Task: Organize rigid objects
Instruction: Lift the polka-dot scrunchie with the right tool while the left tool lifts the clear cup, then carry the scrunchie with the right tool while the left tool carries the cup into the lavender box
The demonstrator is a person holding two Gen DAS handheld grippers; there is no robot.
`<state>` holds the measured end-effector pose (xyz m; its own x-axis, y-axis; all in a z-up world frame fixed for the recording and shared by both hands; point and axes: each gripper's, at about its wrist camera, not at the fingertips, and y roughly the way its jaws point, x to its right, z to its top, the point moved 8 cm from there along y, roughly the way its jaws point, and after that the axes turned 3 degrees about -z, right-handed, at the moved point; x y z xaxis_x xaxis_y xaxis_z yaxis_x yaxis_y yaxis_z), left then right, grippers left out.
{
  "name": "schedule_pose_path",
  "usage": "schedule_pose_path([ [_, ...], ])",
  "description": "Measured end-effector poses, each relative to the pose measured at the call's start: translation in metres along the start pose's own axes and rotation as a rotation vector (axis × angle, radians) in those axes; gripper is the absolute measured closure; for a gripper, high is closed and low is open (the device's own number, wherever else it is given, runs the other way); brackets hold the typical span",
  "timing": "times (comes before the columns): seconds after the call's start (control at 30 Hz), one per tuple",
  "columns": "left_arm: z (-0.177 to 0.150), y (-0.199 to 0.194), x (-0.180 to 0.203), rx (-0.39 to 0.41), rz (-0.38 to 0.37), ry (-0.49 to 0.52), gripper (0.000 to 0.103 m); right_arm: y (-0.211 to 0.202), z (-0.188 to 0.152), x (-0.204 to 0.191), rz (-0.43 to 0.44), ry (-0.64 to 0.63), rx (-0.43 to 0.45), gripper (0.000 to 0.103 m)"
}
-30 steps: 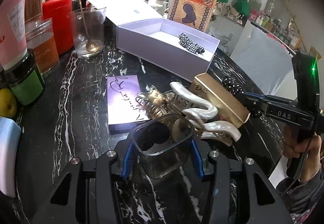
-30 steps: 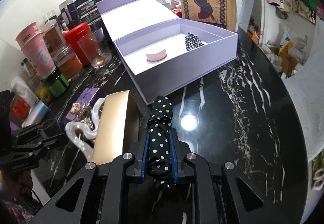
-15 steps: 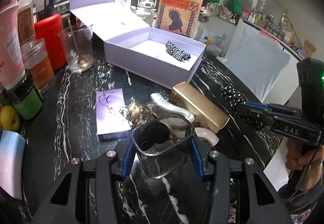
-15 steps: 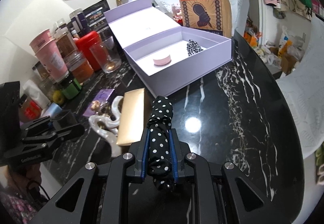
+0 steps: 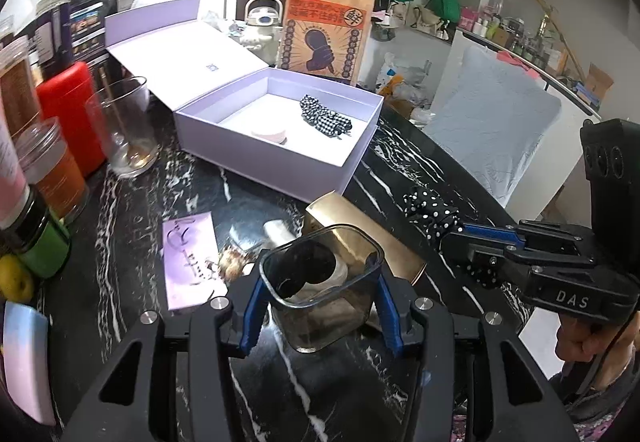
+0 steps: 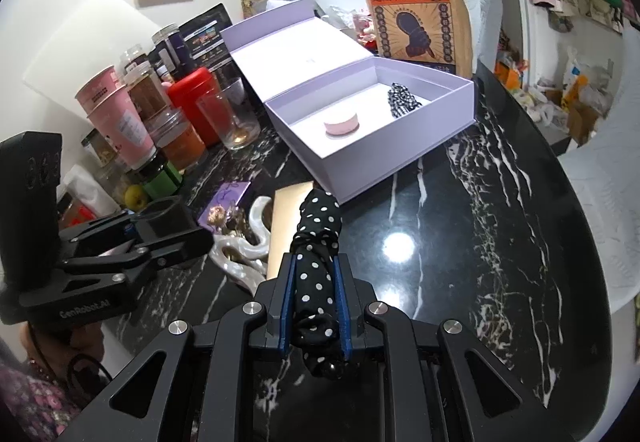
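Note:
My left gripper [image 5: 318,282] is shut on a small smoky clear square container [image 5: 320,306] with a dark round thing inside, held above the black marble table. Below it lie a gold box [image 5: 360,230], a pearly hair claw [image 6: 244,250], a gold ornament clip [image 5: 232,262] and a purple card [image 5: 190,258]. My right gripper [image 6: 315,260] is shut on a black polka-dot scrunchie [image 6: 316,226], hovering right of the gold box. The open lavender box [image 6: 380,170] stands beyond, holding a pink round case [image 6: 341,123] and a checkered scrunchie [image 6: 402,100].
At the left stand jars, a red canister [image 5: 68,110], pink cups [image 6: 116,114] and a drinking glass with a spoon [image 5: 124,126]. A brown paper bag [image 5: 324,34] stands behind the lavender box. The round table's edge curves along the right [image 6: 580,242].
Both grippers have risen and drawn back a little with their loads. In the left wrist view the container now covers most of the hair claw, and the lavender box looks farther off.

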<state>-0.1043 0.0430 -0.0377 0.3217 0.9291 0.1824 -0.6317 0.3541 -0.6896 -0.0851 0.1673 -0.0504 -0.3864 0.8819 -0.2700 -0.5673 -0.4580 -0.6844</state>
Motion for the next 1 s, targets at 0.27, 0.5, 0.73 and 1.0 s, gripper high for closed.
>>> schedule_pose_path([
  [0.27, 0.020, 0.013, 0.000, -0.016, -0.010, 0.011, 0.056, -0.001, 0.018, -0.001, -0.005, -0.006, 0.020, 0.085],
  [0.5, 0.039, 0.021, -0.005, -0.006, 0.000, 0.039, 0.056, 0.004, 0.033, 0.002, -0.003, -0.026, 0.028, 0.085],
  [0.73, 0.062, 0.025, -0.006, 0.023, 0.027, 0.077, 0.056, 0.007, 0.050, 0.003, 0.003, -0.044, 0.042, 0.085],
  [1.0, 0.084, 0.034, -0.007, 0.037, 0.013, 0.078, 0.056, 0.011, 0.072, 0.009, 0.010, -0.045, 0.055, 0.085],
])
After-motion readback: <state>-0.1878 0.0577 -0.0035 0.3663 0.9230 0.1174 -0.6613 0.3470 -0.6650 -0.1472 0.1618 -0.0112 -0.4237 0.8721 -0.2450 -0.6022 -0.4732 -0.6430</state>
